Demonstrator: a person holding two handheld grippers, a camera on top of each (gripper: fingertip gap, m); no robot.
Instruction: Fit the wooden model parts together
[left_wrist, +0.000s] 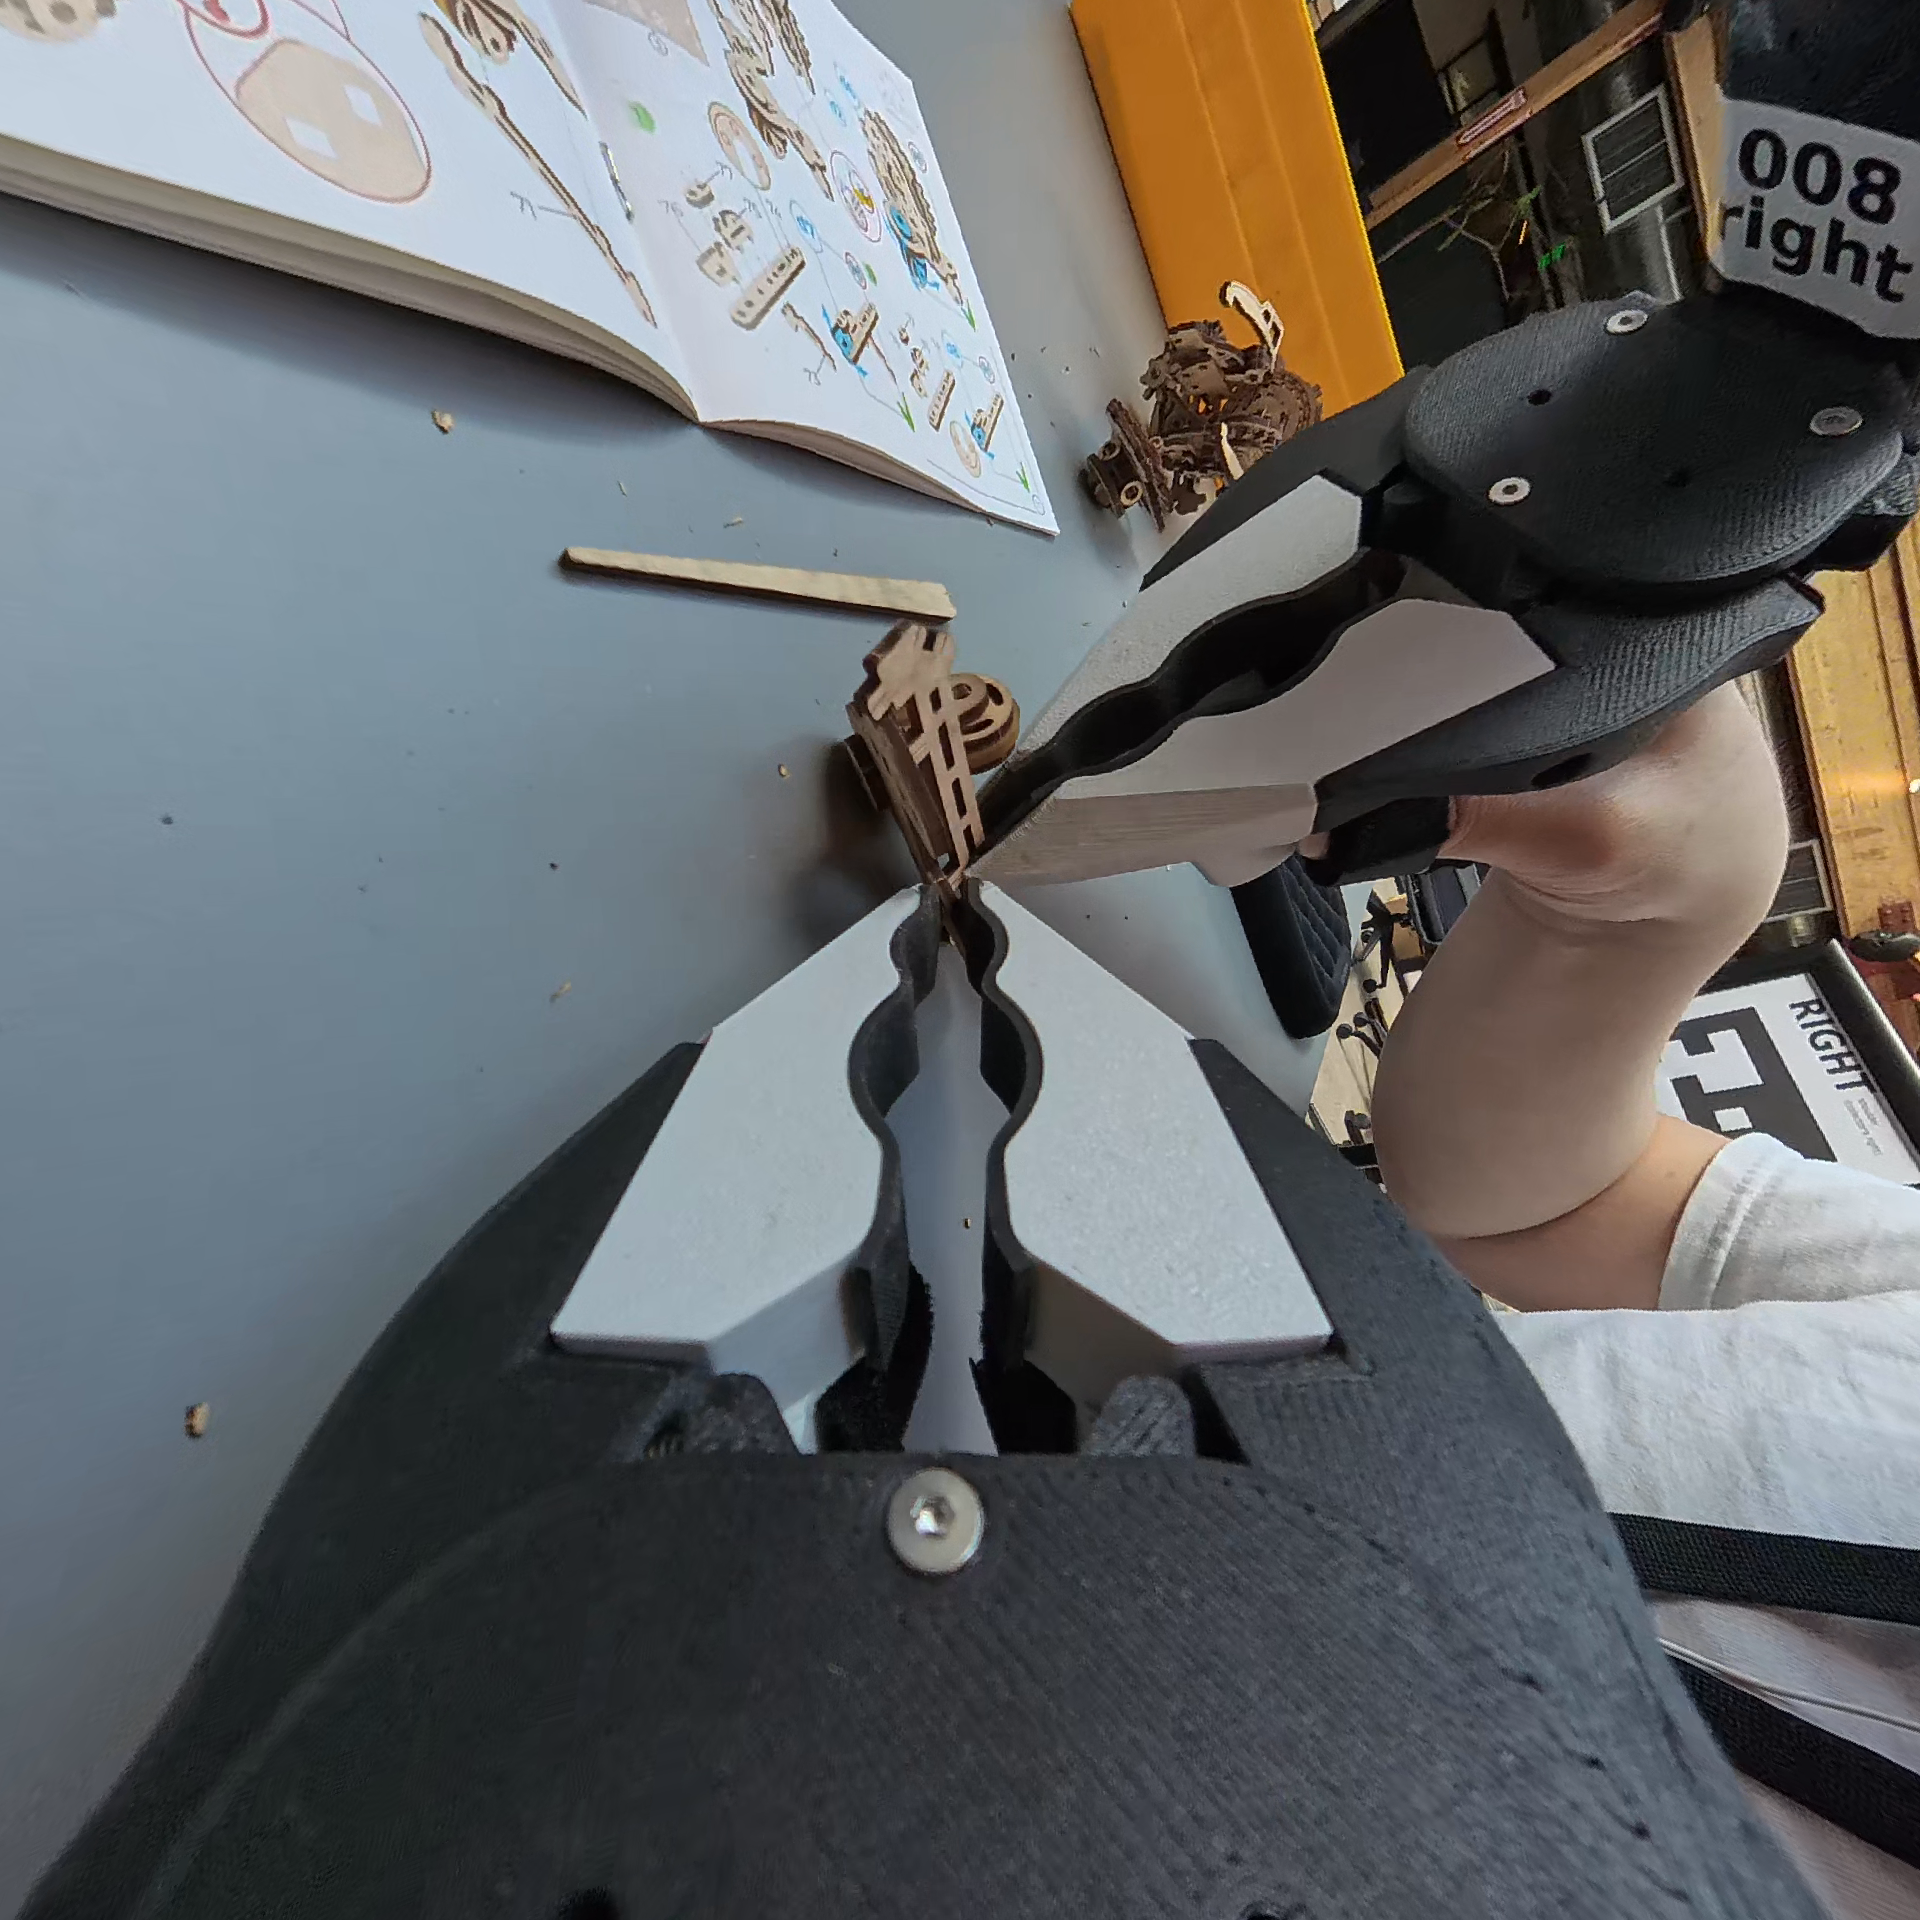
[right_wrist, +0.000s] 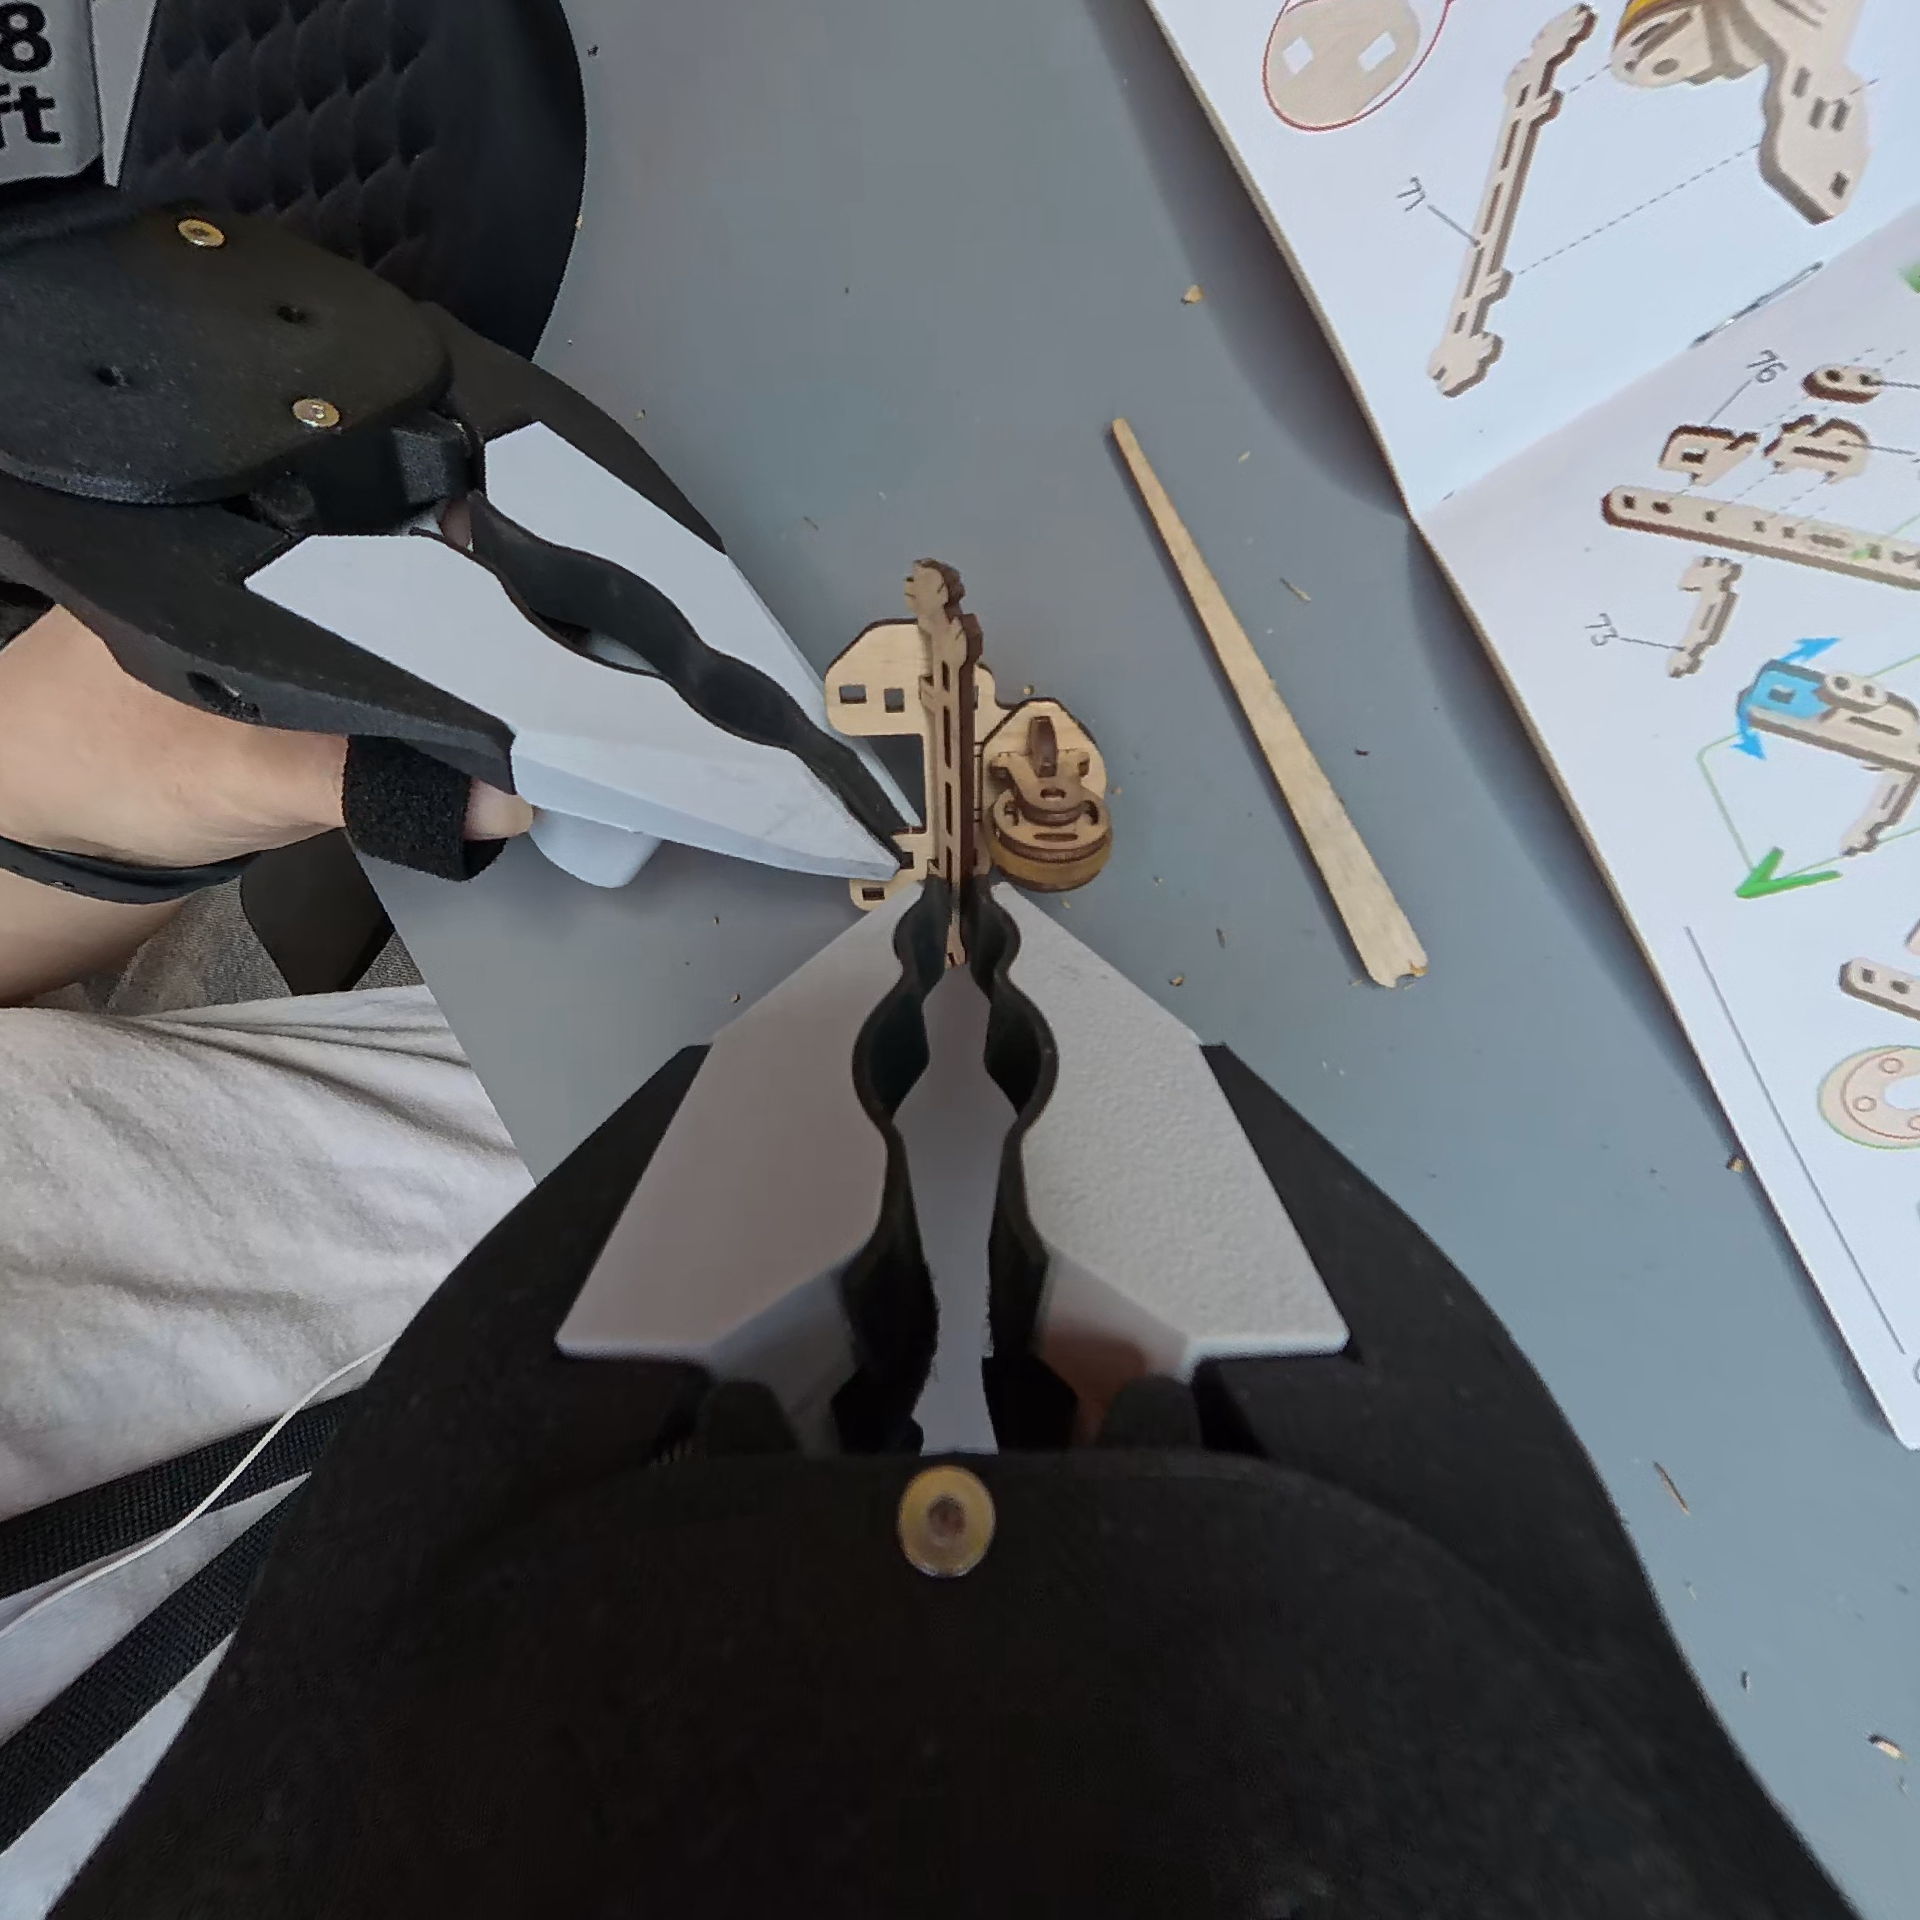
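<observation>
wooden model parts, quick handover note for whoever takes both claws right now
Left claw: shut on the flat plate part.
Right claw: shut on the slotted strip that crosses the plate.
Both parts are held above the grey table, beside the small wheel piece.
Done: strip and plate look engaged.
Left: check seating, then follow the open manual. Loose stick and larger assembly are untouched.

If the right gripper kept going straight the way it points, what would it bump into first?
Probably nothing new: the right gripper is already shut on the wooden model piece, so that would just be pushed along. Past it lies bare grey table, though depth is hard to judge.
</observation>
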